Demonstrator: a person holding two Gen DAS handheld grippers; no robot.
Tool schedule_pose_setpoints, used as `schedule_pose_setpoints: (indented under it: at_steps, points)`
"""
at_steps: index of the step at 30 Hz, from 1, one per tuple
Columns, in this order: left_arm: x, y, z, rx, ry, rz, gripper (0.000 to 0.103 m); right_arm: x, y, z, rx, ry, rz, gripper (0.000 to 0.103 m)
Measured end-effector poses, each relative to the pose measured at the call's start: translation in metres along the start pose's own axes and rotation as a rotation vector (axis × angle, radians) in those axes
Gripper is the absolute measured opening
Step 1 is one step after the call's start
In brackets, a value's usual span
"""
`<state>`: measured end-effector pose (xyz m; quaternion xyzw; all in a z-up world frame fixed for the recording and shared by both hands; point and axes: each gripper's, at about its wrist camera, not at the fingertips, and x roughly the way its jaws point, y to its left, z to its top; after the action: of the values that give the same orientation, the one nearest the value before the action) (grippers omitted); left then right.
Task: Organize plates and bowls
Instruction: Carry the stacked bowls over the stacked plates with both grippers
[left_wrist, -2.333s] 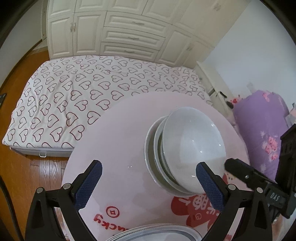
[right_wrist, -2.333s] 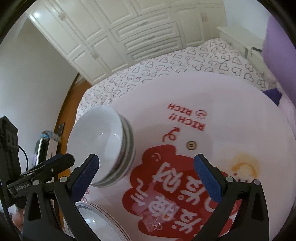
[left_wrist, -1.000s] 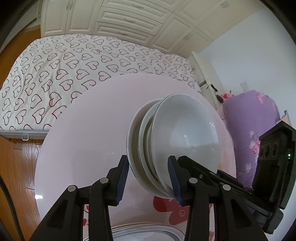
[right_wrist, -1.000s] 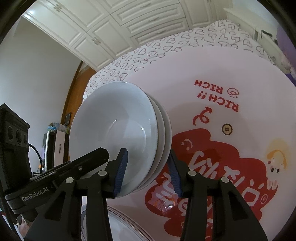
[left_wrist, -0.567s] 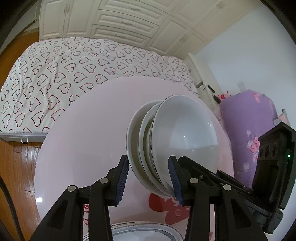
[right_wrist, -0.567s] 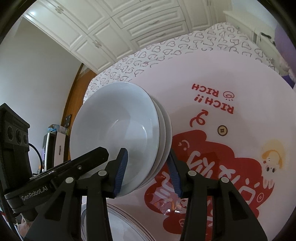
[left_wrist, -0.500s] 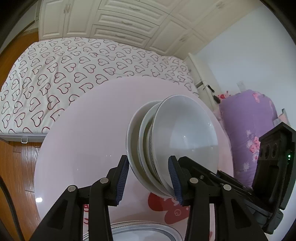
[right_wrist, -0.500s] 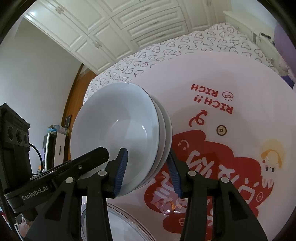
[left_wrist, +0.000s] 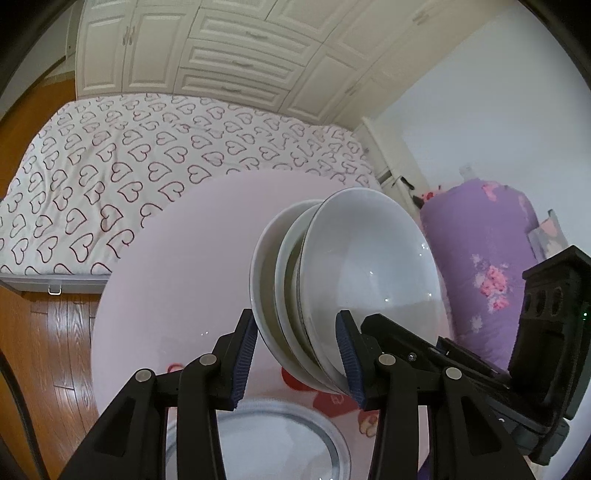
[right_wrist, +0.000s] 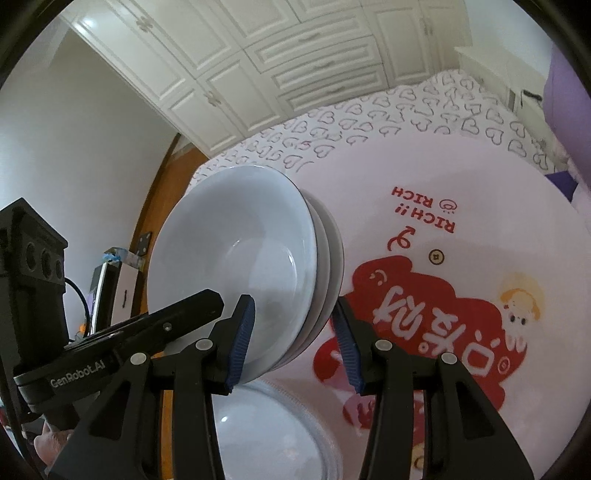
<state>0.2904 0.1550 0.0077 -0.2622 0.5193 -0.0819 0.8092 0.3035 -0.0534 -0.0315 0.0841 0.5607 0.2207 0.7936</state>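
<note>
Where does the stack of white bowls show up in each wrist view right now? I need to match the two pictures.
Left wrist view: the stack of white bowls sits right of centre, pinched by the left tongs.
Right wrist view: the stack sits left of centre, pinched by the right tongs.
Shared landmark: the grey-rimmed plate on the table at the bottom edge, also in the right view.

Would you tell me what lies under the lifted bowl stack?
A gray-rimmed plate on the table; black tongs cover much of it. The bowl stack hangs above it.
</note>
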Motion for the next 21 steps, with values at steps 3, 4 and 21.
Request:
schedule_pose_setpoints:
  at_steps: [3, 4, 21]
  points:
    - [-0.021, 0.001, -0.016, 0.002, -0.017, -0.001, 0.039, -0.013, 0.011, -0.01, -0.016, -0.012, -0.002, 0.045]
    - [-0.027, 0.002, -0.022, 0.001, -0.02, -0.002, 0.039, -0.017, 0.015, -0.015, -0.023, -0.015, -0.004, 0.045]
    - [-0.102, 0.031, -0.146, -0.051, -0.005, 0.016, 0.038, -0.037, 0.046, -0.11, -0.056, -0.005, 0.021, 0.045]
